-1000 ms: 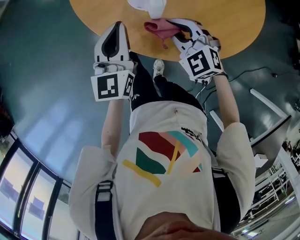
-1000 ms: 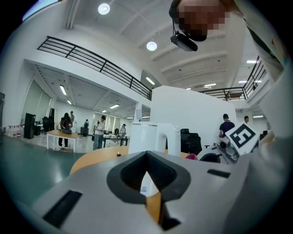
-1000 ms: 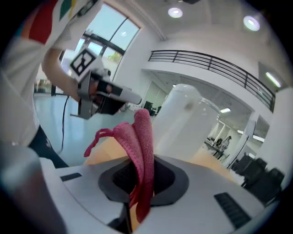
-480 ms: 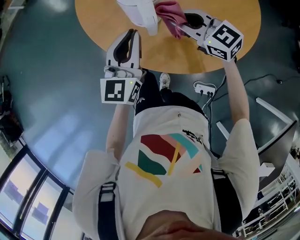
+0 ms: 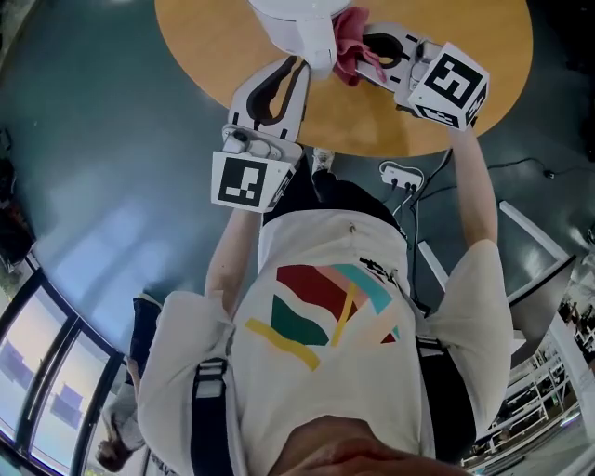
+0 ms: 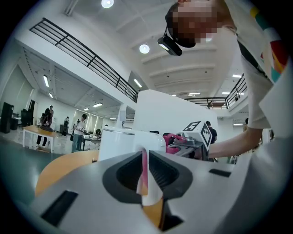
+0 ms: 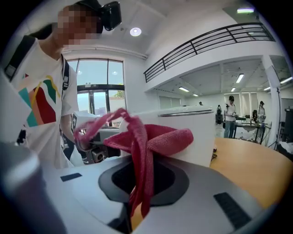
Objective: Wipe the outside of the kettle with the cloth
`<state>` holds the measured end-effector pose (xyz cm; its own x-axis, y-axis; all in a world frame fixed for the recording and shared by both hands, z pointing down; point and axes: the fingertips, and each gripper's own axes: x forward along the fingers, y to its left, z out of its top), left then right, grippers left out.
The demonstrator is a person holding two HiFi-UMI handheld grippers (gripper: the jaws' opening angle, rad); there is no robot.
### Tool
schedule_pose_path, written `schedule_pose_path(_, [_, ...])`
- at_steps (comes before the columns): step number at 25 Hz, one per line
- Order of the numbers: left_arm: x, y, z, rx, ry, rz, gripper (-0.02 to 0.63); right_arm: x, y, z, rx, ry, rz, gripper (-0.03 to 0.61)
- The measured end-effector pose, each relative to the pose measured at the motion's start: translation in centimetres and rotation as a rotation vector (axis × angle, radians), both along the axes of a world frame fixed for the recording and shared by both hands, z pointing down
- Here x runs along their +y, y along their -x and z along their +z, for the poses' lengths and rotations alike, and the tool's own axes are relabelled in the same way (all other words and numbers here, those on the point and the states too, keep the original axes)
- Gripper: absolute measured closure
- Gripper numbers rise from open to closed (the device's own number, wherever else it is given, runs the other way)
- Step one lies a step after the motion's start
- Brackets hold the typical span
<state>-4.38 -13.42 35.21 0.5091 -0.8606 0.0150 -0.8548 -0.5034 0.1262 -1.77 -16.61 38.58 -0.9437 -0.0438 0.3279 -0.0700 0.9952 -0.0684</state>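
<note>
Kettle stood on our round table; our right gripper, clamped on the pink cloth, reached its side to start wiping. Our left gripper, jaws just parting and empty, should next steady it.

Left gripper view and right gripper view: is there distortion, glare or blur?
Left gripper view: strong fisheye, the balcony railing bows, the corners go dark, and the ceiling lights glare. Right gripper view: the same bending, the window is washed out, and the cloth is sharp enough to show its weave.
</note>
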Motion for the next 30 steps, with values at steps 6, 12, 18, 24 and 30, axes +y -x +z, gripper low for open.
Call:
schedule_pose_path(6, [-0.9,0.2,-1.1,0.028,-0.018,-0.011,0.543,-0.1,0.8,0.2,0.08,-0.098,-0.022,0.54])
schedule_pose_path(12, [-0.9,0.1,-1.3,0.036,-0.016,-0.007,0.546,0.3,1.3,4.1,0.349,-0.245,-0.075,0.54])
schedule_pose_path(18, [-0.6,0.4,-1.5,0.023,-0.019,-0.005,0.546,0.5,1.6,5.9,0.47,-0.312,-0.093,0.54])
schedule_pose_path(24, [-0.7,0.5,-0.5,0.016,-0.022,0.001,0.546,0.2,1.6,7.0,0.549,-0.37,-0.083,0.539])
schedule_pose_path(30, [-0.8,1.1,-1.5,0.014,-0.032,-0.003,0.545,0.0,-1.0,6.3,0.561,-0.329,0.02,0.54])
